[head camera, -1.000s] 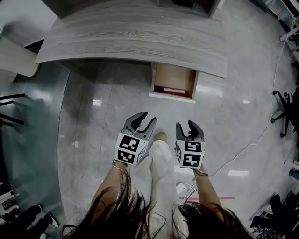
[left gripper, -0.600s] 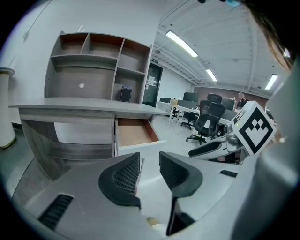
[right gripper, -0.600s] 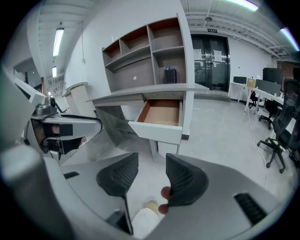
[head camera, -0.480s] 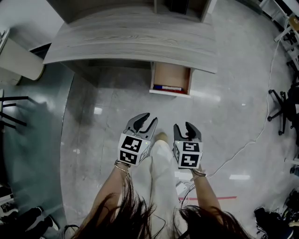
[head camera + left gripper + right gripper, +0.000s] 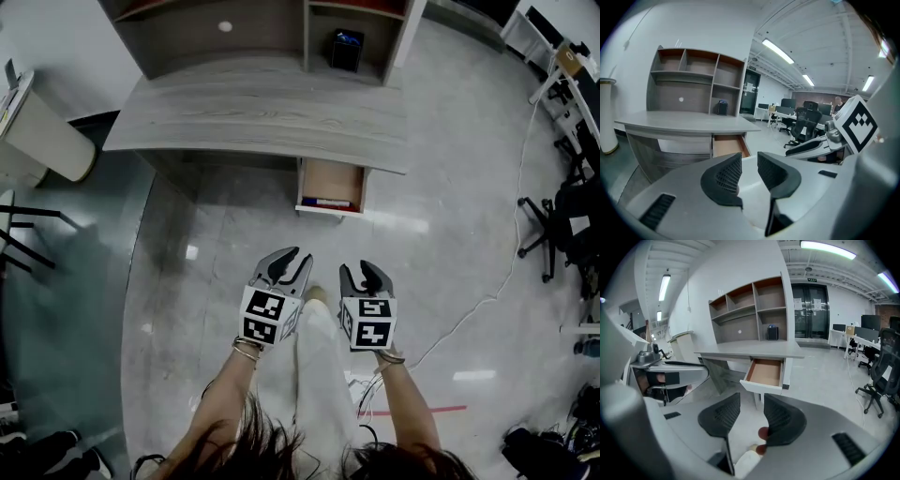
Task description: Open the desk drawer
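Under the tabletop's (image 5: 253, 112) right end, the desk drawer (image 5: 330, 186) stands pulled out, white front panel forward, wooden bottom exposed. Something red and blue lies along its front edge, too small to name.

Both grippers are held well back from the desk, above the floor in front of the person. Neither touches anything.

Judgement: the opening looks done; what remains is holding clear. Doing this well means keeping both grippers away from the front panel so nothing nudges it back in. If more travel were wanted, the better approach would be to return to the panel's lip and draw straight out along the runners, without sideways twist.

Left gripper (image 5: 749, 161): jaws part-open with a moderate gap, have just been closing, nothing between the pads, only floor beyond.

Right gripper (image 5: 752, 401): jaws somewhat wider, also just been closing, empty; the open drawer shows straight ahead past its tips.
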Available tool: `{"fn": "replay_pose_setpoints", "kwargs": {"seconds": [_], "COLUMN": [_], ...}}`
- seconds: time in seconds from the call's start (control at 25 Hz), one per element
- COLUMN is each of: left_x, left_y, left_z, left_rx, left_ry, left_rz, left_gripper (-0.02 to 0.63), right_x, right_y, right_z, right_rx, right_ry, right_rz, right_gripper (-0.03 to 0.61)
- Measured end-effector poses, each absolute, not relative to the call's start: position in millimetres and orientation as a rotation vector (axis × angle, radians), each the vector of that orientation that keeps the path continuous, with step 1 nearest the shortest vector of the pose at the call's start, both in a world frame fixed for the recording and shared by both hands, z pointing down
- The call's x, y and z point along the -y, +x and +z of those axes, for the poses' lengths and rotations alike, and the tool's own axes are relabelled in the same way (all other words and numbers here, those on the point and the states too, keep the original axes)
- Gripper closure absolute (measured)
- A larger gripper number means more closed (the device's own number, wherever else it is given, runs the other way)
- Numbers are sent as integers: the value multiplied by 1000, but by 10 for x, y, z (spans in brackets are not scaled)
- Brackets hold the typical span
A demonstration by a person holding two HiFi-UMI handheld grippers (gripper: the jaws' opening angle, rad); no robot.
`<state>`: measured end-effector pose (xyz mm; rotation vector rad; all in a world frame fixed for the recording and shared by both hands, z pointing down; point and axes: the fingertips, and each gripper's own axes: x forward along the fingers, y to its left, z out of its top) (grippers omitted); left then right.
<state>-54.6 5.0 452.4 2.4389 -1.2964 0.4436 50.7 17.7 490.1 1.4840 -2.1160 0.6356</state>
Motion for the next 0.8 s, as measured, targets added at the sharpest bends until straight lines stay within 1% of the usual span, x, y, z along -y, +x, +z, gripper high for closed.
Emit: {"fn": "replay_pose_setpoints", "kwargs": {"seconds": [0.32,0.8], "left_x": [-187,-523], "left_y": [-568,-534], "left_z": [4098,3663], "left_rx": [1313,1318], "left_ry": [2449,2481], "left_rz": [364,298], "left_gripper": [518,518], "right_x": [-313,-554], "right_y": [354,285], "right_z": [4533,3999], "right_rx": [2162,2221], "right_ry": [1438,1425], "right_rz": [627,564], "right_gripper": [442,472]}}
